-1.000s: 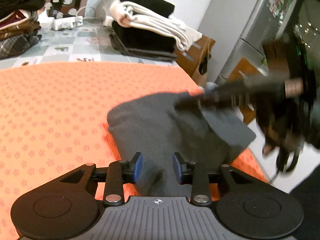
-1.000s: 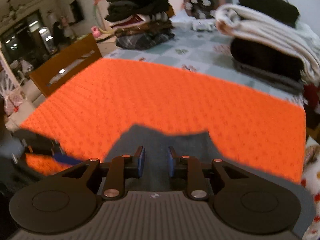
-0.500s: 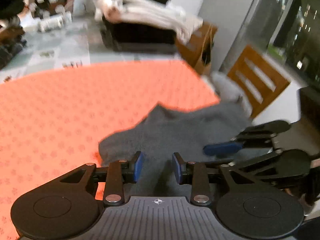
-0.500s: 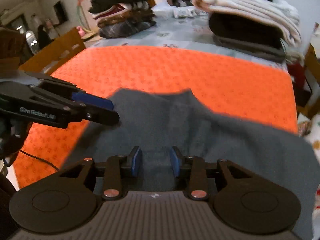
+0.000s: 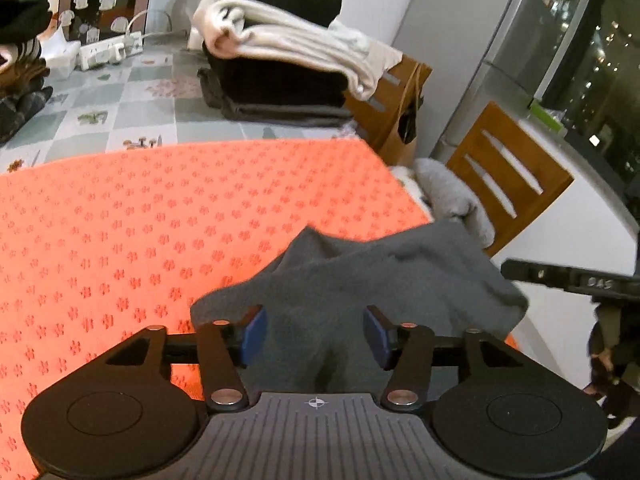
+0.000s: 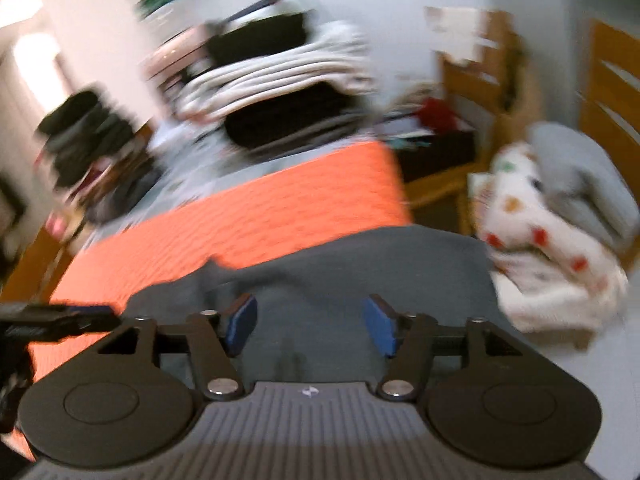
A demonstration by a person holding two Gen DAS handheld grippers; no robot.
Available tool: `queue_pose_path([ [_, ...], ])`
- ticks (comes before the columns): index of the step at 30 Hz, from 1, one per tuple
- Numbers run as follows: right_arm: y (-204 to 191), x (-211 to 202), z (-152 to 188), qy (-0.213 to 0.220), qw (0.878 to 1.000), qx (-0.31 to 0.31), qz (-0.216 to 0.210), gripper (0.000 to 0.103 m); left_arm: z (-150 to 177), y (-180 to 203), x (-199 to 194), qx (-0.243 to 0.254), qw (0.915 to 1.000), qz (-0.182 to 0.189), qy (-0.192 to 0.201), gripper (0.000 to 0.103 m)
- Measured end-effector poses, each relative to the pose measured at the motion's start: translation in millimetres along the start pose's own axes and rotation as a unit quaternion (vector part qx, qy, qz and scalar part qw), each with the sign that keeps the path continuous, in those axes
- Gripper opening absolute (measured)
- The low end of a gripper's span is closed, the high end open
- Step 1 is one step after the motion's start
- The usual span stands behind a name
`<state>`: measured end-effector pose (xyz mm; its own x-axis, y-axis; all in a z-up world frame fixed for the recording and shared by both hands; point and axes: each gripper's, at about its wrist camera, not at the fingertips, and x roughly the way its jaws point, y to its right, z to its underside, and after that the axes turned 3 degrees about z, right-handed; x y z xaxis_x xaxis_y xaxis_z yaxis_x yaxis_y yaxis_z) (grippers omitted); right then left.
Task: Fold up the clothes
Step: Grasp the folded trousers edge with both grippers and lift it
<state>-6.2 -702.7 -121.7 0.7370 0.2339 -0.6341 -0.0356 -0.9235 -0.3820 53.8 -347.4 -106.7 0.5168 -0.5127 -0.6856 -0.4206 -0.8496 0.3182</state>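
A: Entry. Grey garment (image 5: 384, 276) lies bunched at the near right corner of the orange paw-print mat (image 5: 160, 220), one edge hanging past the mat's right side. Not yet a tidy fold.

B: Tongs state?

A: Left tongs (image 5: 316, 334): jaws opening, blue pads set wide, grey cloth between and below them but neither pad pressing on it. Right tongs (image 6: 310, 326): jaws opening too, wide, cloth under the gap, no grip. The right wrist view is smeared, so detail there is poor.

B: Which way does the garment lie from each?

A: Directly ahead of and beneath both. From the left tongs it runs forward and off to the right, long axis roughly slanting towards the mat's right edge. The right tongs sit at that right end; their arm shows at the right border of the left wrist view.

B: Judgement on next move?

A: Probably a fresh hold on an edge. Right hand looks nearer the overhanging end, left nearer the end on the mat.

B: Surroundings?

A: Stack of folded clothes (image 5: 280, 52) beyond the mat's far side; wooden chair (image 5: 508, 176) to its right.
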Motion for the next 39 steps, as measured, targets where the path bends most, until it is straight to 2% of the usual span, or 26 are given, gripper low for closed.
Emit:
queue_pose_path([
  [2, 21.9, -4.0, 5.3, 0.011, 0.999, 0.048, 0.019, 0.071, -5.0, 2.7, -5.4, 0.002, 1.0, 0.002, 0.006, 0.067],
  [4, 41.0, -8.9, 13.5, 0.025, 0.995, 0.098, 0.027, 0.078, -9.5, 4.9, -9.2, 0.006, 0.9999, 0.005, 0.007, 0.072],
  [7, 69.0, -14.8, 27.7, 0.044, 0.983, 0.175, 0.03, 0.083, -15.9, 7.1, -12.7, 0.011, 0.9999, 0.007, 0.003, 0.075],
  [9, 85.2, -19.1, 40.0, 0.055, 0.973, 0.226, 0.017, 0.085, -20.4, 7.8, -14.2, 0.011, 0.9999, 0.008, 0.002, 0.076],
  [11, 103.7, -21.9, 54.3, 0.066, 0.958, 0.28, 0.009, 0.086, -23.1, 7.4, -14.9, 0.008, 0.9999, 0.007, 0.002, 0.079],
  [14, 126.7, -19.1, 77.1, 0.077, 0.927, 0.367, -0.003, 0.086, -26.1, 6.1, -15.7, -0.001, 1.0, 0.005, 0.002, 0.079],
  [17, 143.7, -7.5, 93.6, 0.077, 0.9, 0.427, -0.024, 0.086, -27.4, 3.0, -16.1, -0.016, 0.9999, 0.004, 0.002, 0.079],
  [23, 164.5, 18.7, 109.5, 0.082, 0.853, 0.509, -0.076, 0.086, -26.1, 0.2, -20.9, -0.024, 0.9997, -0.002, 0.006, 0.08],
  [25, 168.1, 27.4, 111.3, 0.078, 0.846, 0.521, -0.083, 0.085, -24.0, -0.9, -23.6, -0.026, 0.9996, -0.004, 0.007, 0.08],
  [29, 171.3, 44.5, 111.3, 0.063, 0.838, 0.533, -0.094, 0.08, -19.9, -2.8, -26.8, -0.033, 0.9994, -0.007, 0.008, 0.08],
  [32, 171.7, 55.5, 112.0, 0.053, 0.83, 0.544, -0.109, 0.065, -17.7, -3.9, -27.5, -0.038, 0.9992, -0.006, 0.009, 0.08],
  [33, 169.7, 56.6, 110.4, 0.055, 0.831, 0.541, -0.115, 0.047, -17.2, -4.2, -27.8, -0.039, 0.9992, -0.006, 0.009, 0.08],
  [34, 167.6, 57.8, 108.7, 0.057, 0.832, 0.538, -0.121, 0.024, -16.9, -4.4, -28.2, -0.04, 0.9991, -0.005, 0.011, 0.08],
  [36, 160.8, 52.1, 101.3, 0.068, 0.84, 0.527, -0.114, 0.017, -15.5, -5.2, -28.8, -0.042, 0.999, -0.006, 0.012, 0.08],
  [38, 152.7, 39.5, 90.2, 0.087, 0.853, 0.504, -0.105, 0.014, -13.7, -7.3, -29.9, -0.047, 0.9988, -0.009, 0.015, 0.08],
  [39, 145.8, 31.6, 81.2, 0.093, 0.866, 0.481, -0.096, 0.013, -12.8, -8.7, -30.8, -0.05, 0.9986, -0.011, 0.016, 0.08],
])
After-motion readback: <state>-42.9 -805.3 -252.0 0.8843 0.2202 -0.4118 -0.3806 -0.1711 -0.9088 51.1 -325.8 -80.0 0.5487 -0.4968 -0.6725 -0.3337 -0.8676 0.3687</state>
